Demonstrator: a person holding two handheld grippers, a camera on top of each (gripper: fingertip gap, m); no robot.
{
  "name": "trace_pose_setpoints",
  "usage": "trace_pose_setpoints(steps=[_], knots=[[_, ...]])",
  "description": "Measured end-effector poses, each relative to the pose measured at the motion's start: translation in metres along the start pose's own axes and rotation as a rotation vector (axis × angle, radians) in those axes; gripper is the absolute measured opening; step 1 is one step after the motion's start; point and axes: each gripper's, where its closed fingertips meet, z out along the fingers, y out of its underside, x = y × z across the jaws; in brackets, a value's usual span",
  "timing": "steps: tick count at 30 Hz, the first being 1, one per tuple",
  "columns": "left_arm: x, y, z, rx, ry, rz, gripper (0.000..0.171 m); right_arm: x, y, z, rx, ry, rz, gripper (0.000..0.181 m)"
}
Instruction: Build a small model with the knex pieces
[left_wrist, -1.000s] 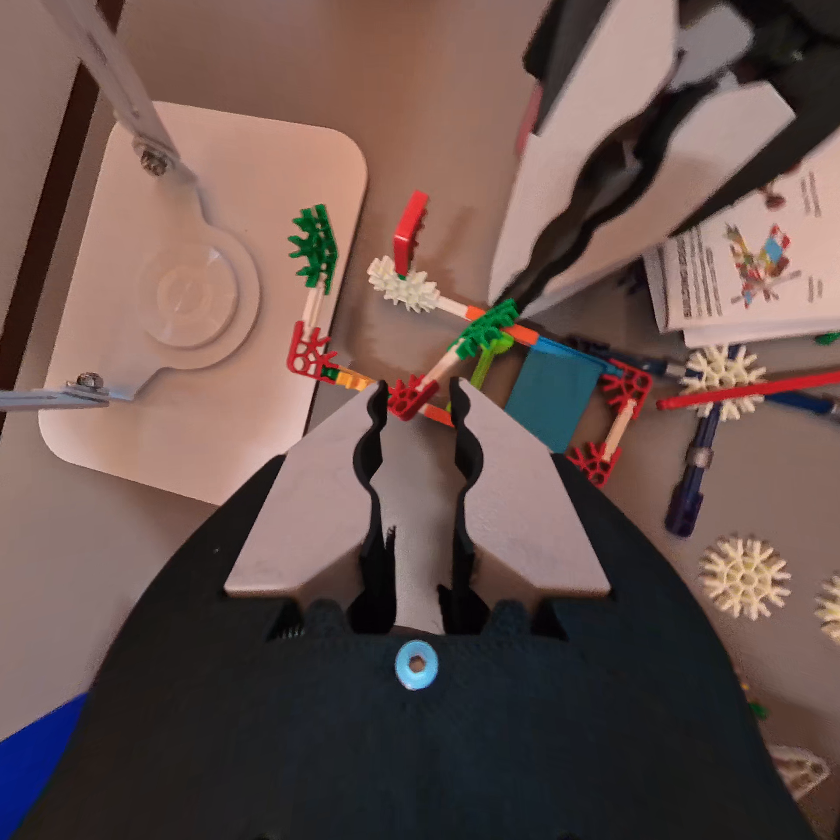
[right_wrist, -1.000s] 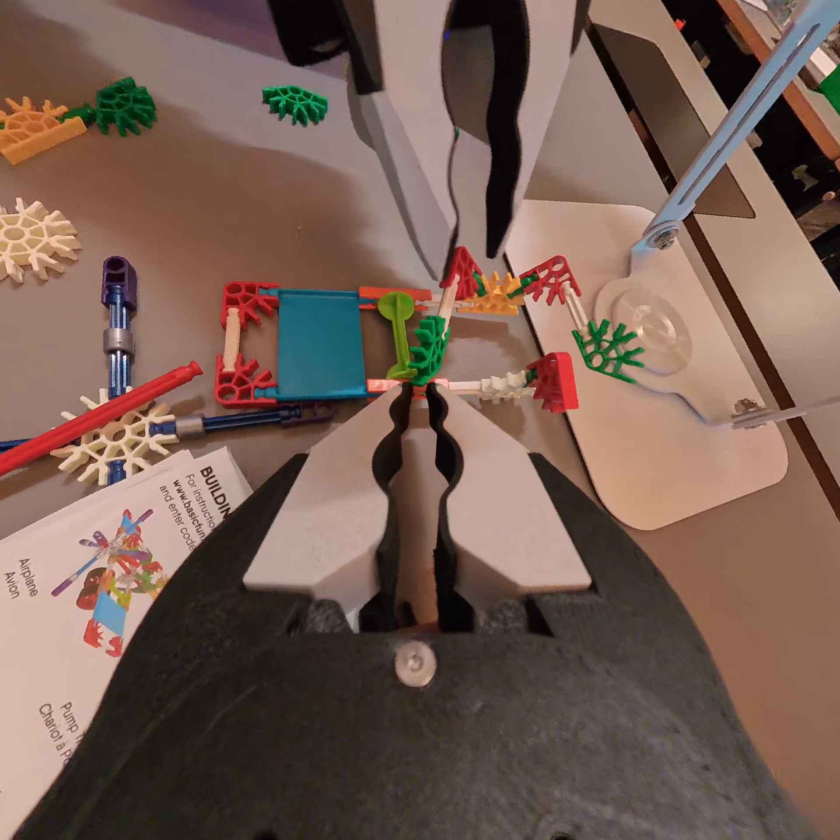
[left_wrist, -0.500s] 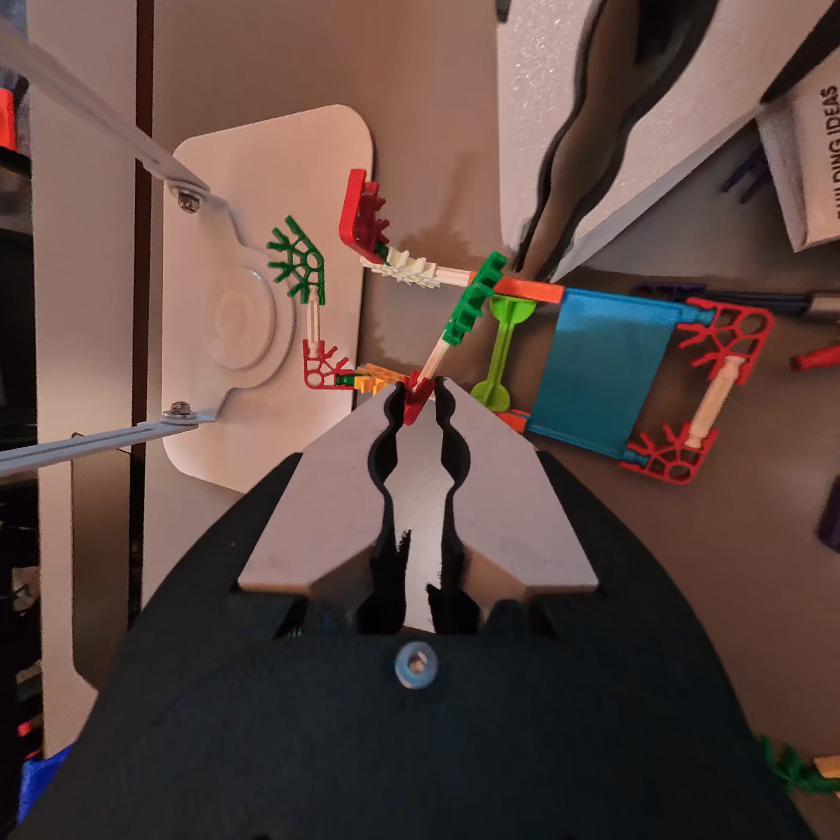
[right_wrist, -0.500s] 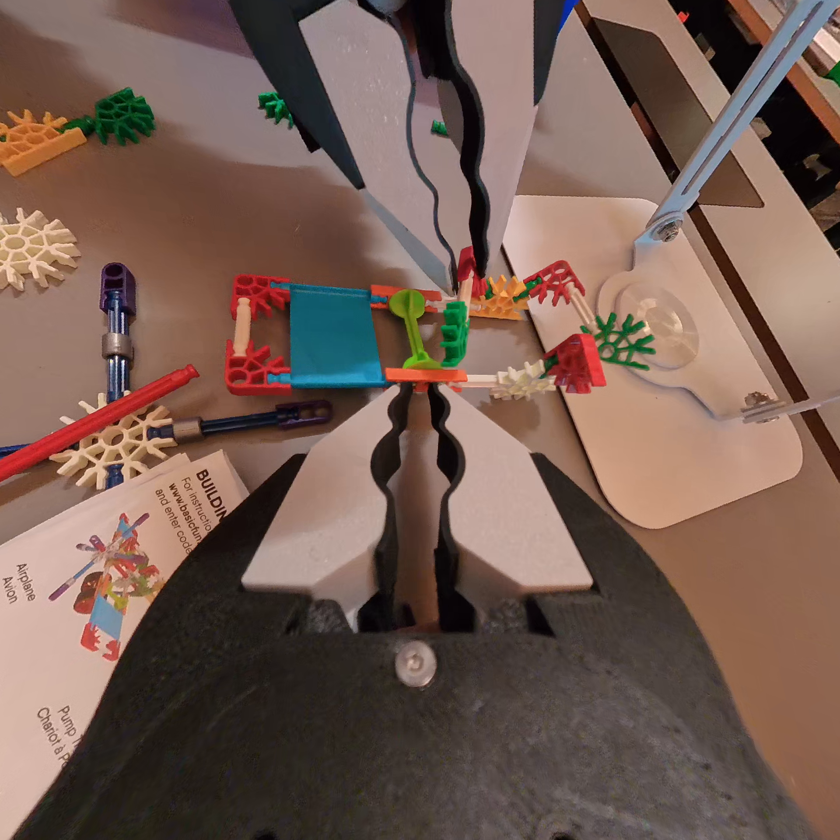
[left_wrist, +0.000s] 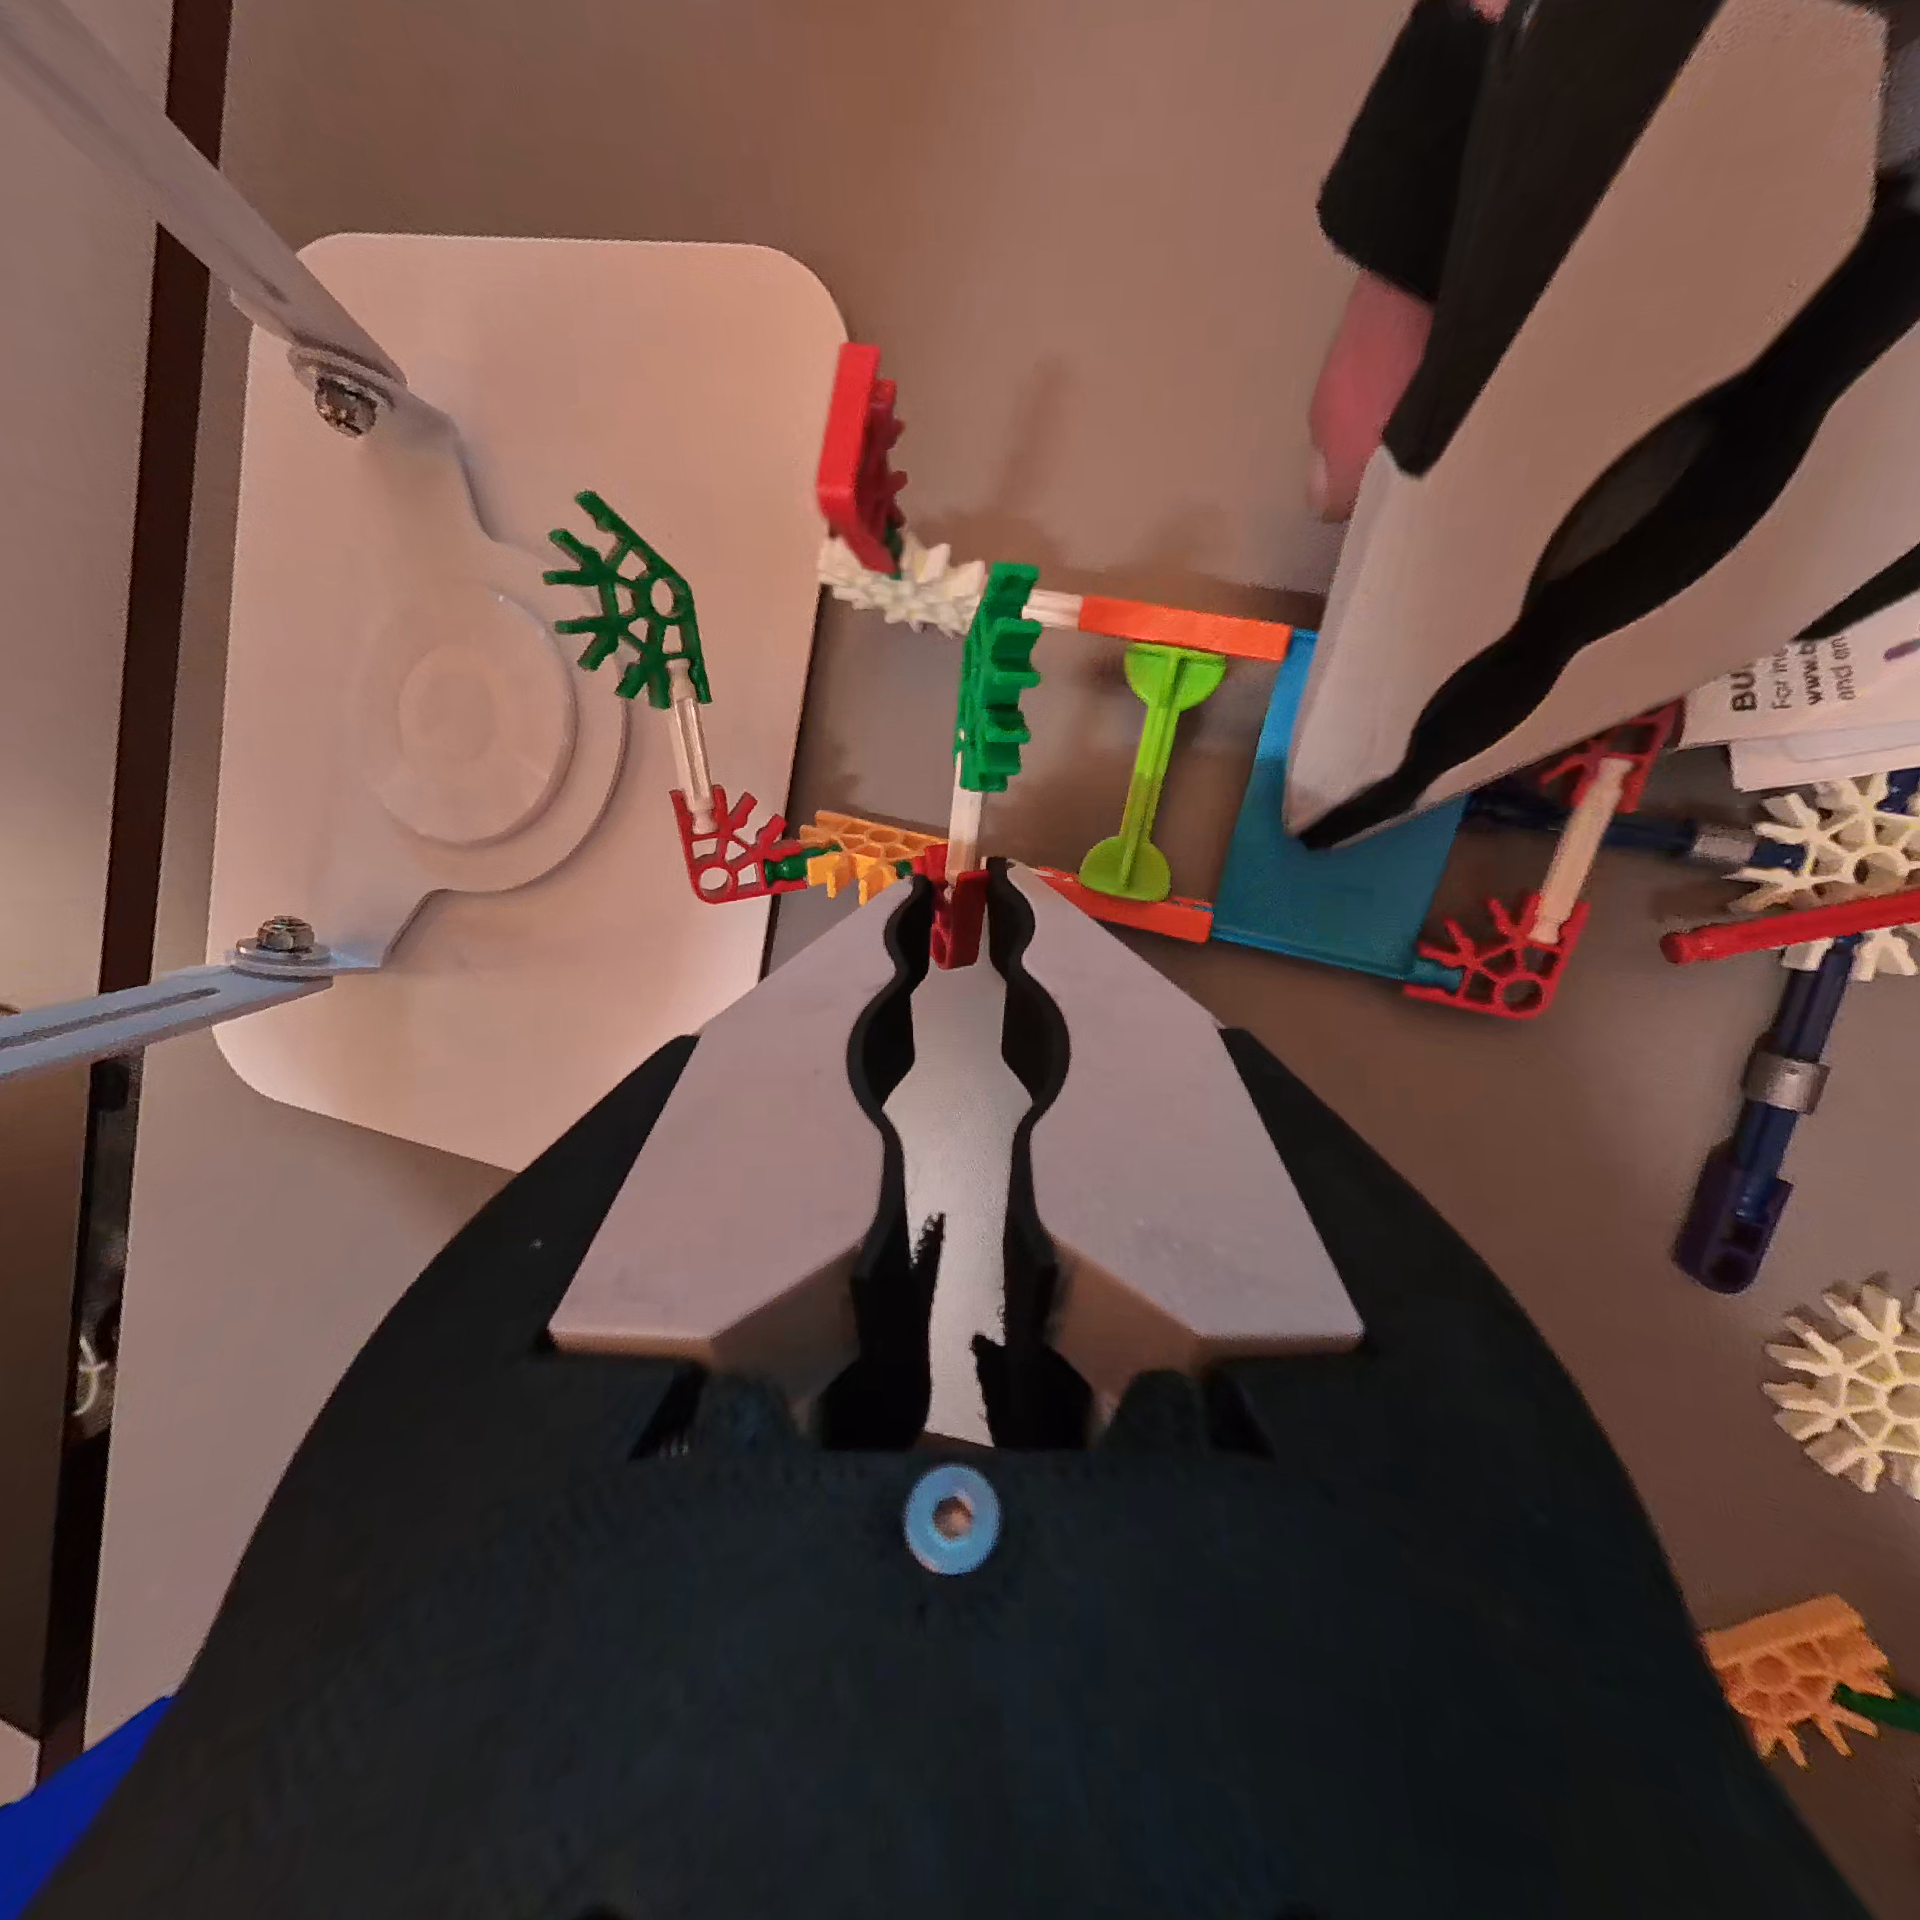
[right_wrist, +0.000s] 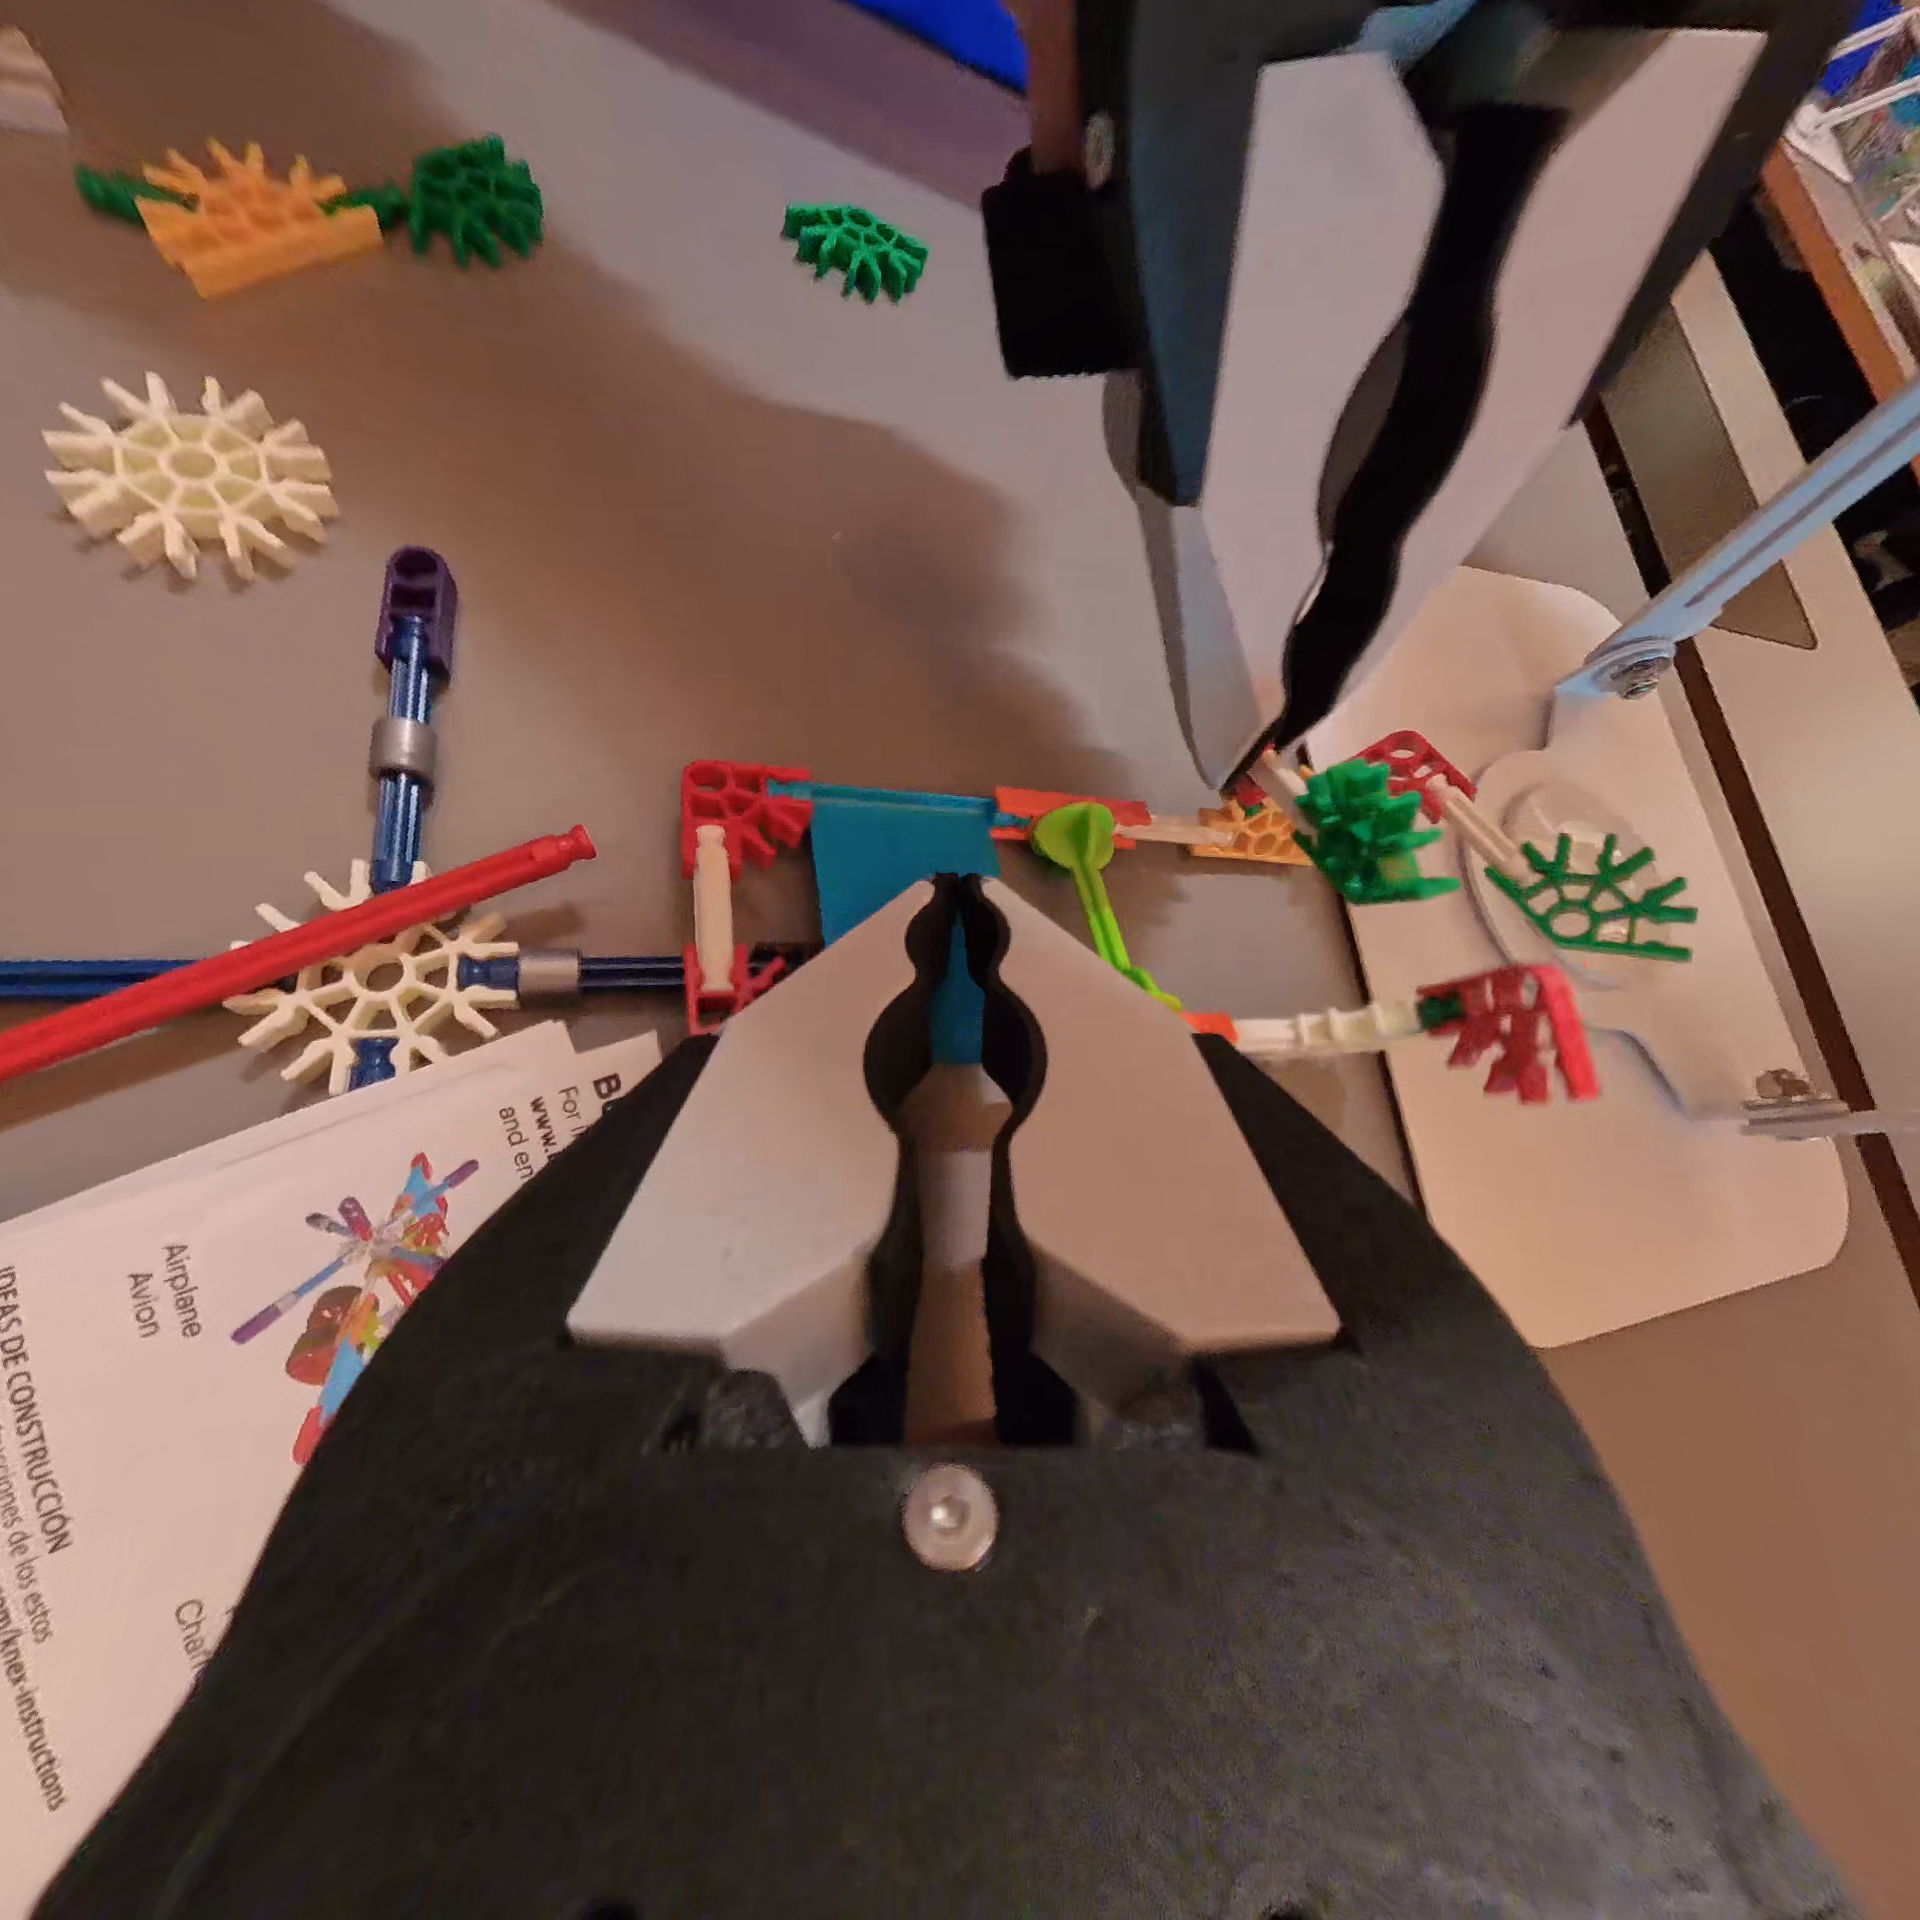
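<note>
Left gripper (left_wrist: 956, 894): jaws nearly closed, pinching a small red connector (left_wrist: 954, 914) at the tips. That connector is the near corner of a toy rod-and-connector frame (left_wrist: 1143, 769) lying on the tan worktop (left_wrist: 1039, 260). Just left of the jaws sits a yellow connector (left_wrist: 868, 847), then a red corner connector (left_wrist: 727, 857) with a clear rod up to a green fan connector (left_wrist: 629, 608), those two over a white base plate (left_wrist: 499, 540). Straight beyond the jaws a white rod runs up to a green connector (left_wrist: 995, 675). Right of that are a lime spool piece (left_wrist: 1148, 774) between two orange rods, then a blue panel (left_wrist: 1340, 873), then red corner connectors (left_wrist: 1496, 951) at the far right end. Beyond-left of the green connector are a white connector and an upright red connector (left_wrist: 857, 457).

Right gripper (right_wrist: 956, 894): jaws closed down to a narrow gap, clamped on the near edge of the blue panel (right_wrist: 899, 842), which shows between the pads. In the left wrist view its tips come down onto that panel from upper right. Left of the jaws lie a white snowflake connector (right_wrist: 379, 982) on blue rods, with a red rod (right_wrist: 301, 945) across it; nearer left is a printed leaflet (right_wrist: 208, 1351). Further left-beyond are another white snowflake (right_wrist: 192, 473), a purple-capped blue rod (right_wrist: 410, 675), a loose yellow and green pair (right_wrist: 270, 223) and a loose green connector (right_wrist: 857, 249). Right-beyond, the left gripper's tips meet the frame at its yellow connector.
</note>
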Motion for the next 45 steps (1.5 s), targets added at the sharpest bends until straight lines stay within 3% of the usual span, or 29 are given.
trace_pose_setpoints(steps=[4,8,14,18,21,28,36,42,45], knots=[[0.001,-0.001,0.000,-0.036,0.031,-0.021,0.008,-0.002,0.002,0.001,-0.009,-0.016,0.014,0.000],[0.001,-0.004,-0.002,-0.051,-0.008,0.068,0.011,-0.003,0.003,0.001,-0.009,-0.022,0.012,0.000],[0.009,-0.004,-0.013,0.064,-0.033,0.191,0.025,-0.001,0.006,-0.002,-0.004,-0.022,0.020,0.000],[-0.005,0.003,0.002,0.039,-0.142,0.273,0.016,-0.001,0.006,-0.002,-0.002,-0.026,0.020,0.000],[-0.003,-0.005,0.007,0.077,-0.119,0.260,0.008,-0.001,0.006,-0.002,-0.002,-0.030,0.025,0.000],[-0.004,-0.007,0.010,-0.080,-0.114,0.344,0.007,-0.001,0.006,-0.001,0.001,-0.039,0.036,0.000],[0.000,-0.014,0.014,-0.310,0.035,0.398,0.008,-0.002,0.006,-0.002,0.007,-0.045,0.042,0.000],[0.002,-0.014,0.015,-0.386,0.151,0.372,0.009,-0.002,0.005,-0.002,0.010,-0.040,0.036,0.000],[0.002,-0.018,0.016,-0.333,0.160,0.343,0.011,-0.001,0.004,-0.004,0.024,-0.042,0.046,0.000]])
